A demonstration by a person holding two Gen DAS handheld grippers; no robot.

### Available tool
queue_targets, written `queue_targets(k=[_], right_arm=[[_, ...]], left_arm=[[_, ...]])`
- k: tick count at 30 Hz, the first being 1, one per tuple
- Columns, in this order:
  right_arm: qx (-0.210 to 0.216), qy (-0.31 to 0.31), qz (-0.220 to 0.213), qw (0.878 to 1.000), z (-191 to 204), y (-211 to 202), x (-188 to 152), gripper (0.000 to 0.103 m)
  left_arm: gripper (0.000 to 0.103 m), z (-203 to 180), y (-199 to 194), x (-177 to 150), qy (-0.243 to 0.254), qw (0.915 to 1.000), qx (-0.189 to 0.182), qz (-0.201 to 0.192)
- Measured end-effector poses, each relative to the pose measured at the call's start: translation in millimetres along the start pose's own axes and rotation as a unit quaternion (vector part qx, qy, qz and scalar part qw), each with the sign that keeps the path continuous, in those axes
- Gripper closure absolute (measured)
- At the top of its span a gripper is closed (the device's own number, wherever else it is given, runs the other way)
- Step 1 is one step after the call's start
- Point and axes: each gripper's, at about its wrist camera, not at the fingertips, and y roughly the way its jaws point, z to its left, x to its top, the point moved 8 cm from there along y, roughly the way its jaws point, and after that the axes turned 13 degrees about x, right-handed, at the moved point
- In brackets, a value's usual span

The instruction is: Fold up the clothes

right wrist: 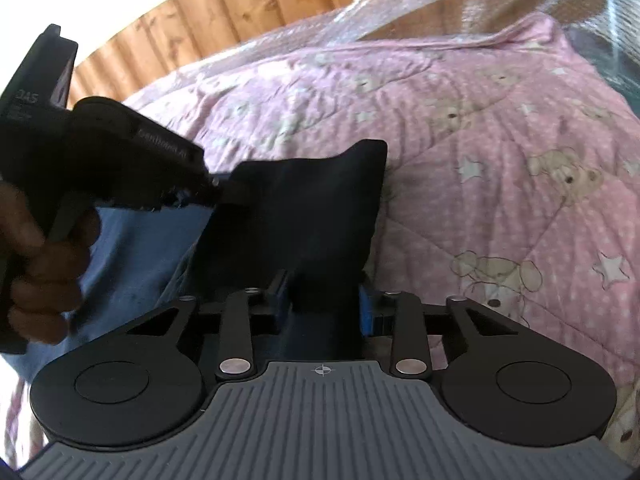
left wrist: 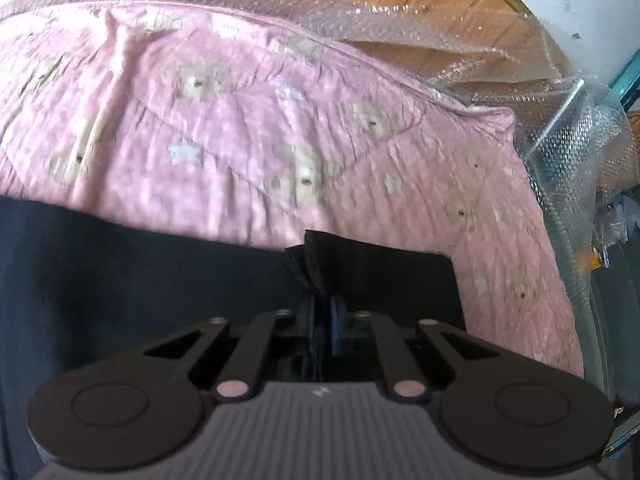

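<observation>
A dark navy garment [left wrist: 120, 280] lies on a pink quilt. In the left wrist view my left gripper [left wrist: 324, 316] is shut on a bunched fold of it, which sticks up just past the fingertips. The right wrist view shows the same garment [right wrist: 304, 216] lifted into a peak. My right gripper [right wrist: 324, 304] has its blue pads [right wrist: 366, 312] pressed on either side of a thick fold of the dark cloth. The left gripper [right wrist: 216, 191] pinches the garment's left edge there. A lighter blue cloth [right wrist: 140, 248] shows below it.
The pink quilt [left wrist: 260, 128] with a teddy-bear and star print covers the surface. Clear bubble wrap [left wrist: 400, 24] lies along its far and right edges, against a wooden plank wall [right wrist: 200, 20]. A person's hand [right wrist: 44, 256] holds the left gripper's handle.
</observation>
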Motion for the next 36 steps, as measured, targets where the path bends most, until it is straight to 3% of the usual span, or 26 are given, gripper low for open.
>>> queue_targets(k=[3,5,10,12,14,17,19,20,21,22,23,24,25,26,29,31,32,33,34,36], right_arm=[[-0.011,-0.012,0.009,1.000,6,4,-3,0.058],[-0.022,-0.025,0.006,0.999,9,-1,-5,0.057],[-0.030,-0.043,-0.043,0.998,24,-43,-6,0.059],[-0.015,-0.045,-0.016,0.999,27,-39,-22,0.066],[-0.008,-0.054,0.011,0.998,29,-32,-40,0.064],[-0.023,-0.082,0.016,0.996,30,-27,-47,0.061],[-0.031,-0.065,-0.007,0.997,27,-37,-40,0.034],[-0.038,-0.056,-0.021,0.997,23,-43,-38,0.029],[-0.046,-0.047,-0.024,0.998,19,-45,-40,0.026],[-0.047,-0.037,-0.013,0.998,14,-43,-43,0.038],[-0.037,-0.027,0.006,0.999,10,-38,-48,0.054],[-0.028,-0.026,0.021,0.999,10,-32,-54,0.084],[-0.033,-0.040,0.023,0.998,13,-30,-55,0.086],[-0.041,-0.059,0.017,0.997,19,-31,-52,0.098],[-0.058,-0.137,-0.009,0.989,48,-39,-36,0.100],[-0.060,-0.195,-0.022,0.979,72,-41,-29,0.101],[-0.058,-0.214,-0.028,0.975,82,-40,-28,0.101],[-0.056,-0.230,-0.032,0.971,91,-38,-27,0.101],[-0.052,-0.239,-0.034,0.969,98,-34,-27,0.101],[-0.040,-0.240,-0.037,0.969,106,-25,-28,0.098]], left_arm=[[0.094,10,-3,-10,0.008,0.9999,-0.009,-0.001],[0.091,14,-7,-11,-0.002,0.9999,-0.012,0.007],[0.084,26,-48,-15,-0.015,0.9991,-0.010,-0.038],[0.081,26,-45,-29,-0.004,0.9996,-0.013,-0.025],[0.087,27,-29,-48,0.022,0.9997,0.008,0.000],[0.088,31,-35,-45,0.019,0.9998,0.007,0.003],[0.071,35,-49,-37,0.005,1.0000,0.004,0.001],[0.064,32,-58,-33,0.006,1.0000,0.000,-0.003],[0.047,26,-64,-30,0.010,0.9999,-0.004,-0.002],[0.032,18,-69,-27,0.015,0.9999,-0.009,-0.001],[0.027,7,-73,-26,0.022,0.9995,-0.021,0.004],[0.025,-7,-74,-26,0.036,0.9987,-0.034,0.012],[0.025,-22,-74,-27,0.054,0.9972,-0.047,0.021],[0.025,-38,-74,-27,0.072,0.9951,-0.061,0.030],[0.018,-75,-63,-35,0.128,0.9856,-0.089,0.064],[0.016,-86,-54,-43,0.176,0.9774,-0.081,0.085],[0.017,-87,-48,-48,0.202,0.9726,-0.067,0.093],[0.038,-83,-44,-51,0.220,0.9692,-0.054,0.096],[0.090,-74,-43,-52,0.221,0.9689,-0.049,0.100],[0.092,-50,-48,-48,0.198,0.9737,-0.056,0.099]])
